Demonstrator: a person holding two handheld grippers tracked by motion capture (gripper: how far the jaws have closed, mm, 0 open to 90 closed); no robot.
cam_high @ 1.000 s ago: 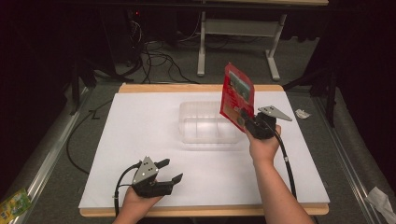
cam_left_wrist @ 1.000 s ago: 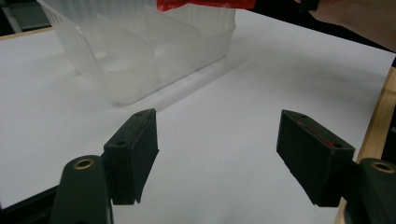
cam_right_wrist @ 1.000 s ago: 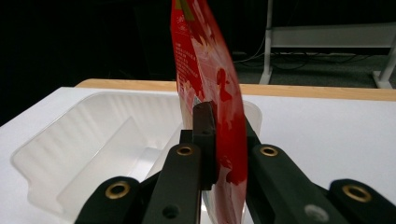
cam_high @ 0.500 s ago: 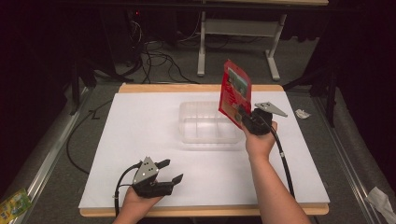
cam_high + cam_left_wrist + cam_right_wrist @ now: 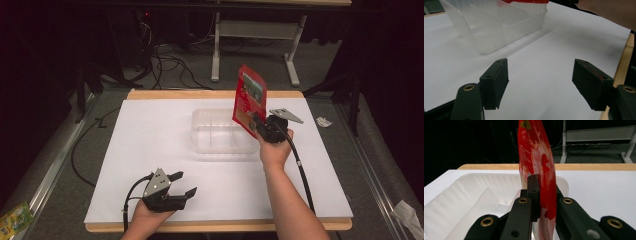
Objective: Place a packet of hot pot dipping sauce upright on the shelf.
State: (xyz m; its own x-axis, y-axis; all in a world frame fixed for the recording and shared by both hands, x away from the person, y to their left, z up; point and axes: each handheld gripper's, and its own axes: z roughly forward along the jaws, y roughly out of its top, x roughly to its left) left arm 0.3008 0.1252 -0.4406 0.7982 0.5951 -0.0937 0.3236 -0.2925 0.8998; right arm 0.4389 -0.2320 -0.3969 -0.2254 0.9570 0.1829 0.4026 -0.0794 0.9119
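Right claw (image 5: 256, 123) upright, clamping red packet (image 5: 249, 99).

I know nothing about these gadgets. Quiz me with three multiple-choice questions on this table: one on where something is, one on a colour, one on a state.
1. Where is the clear tray?
A. mid-table, left of the right hand-held gripper
B. on the floor
C. by the near edge

2. What colour is the packet?
A. blue
B. red
C. green

3. How is the left hand-held gripper?
A. shut on the packet
B. open, holding nothing
C. shut on the tray

Answers: 1 A, the high view shows it on the white sheet; 2 B, red in the high view and right gripper view; 3 B, its jaws stand apart over bare sheet.
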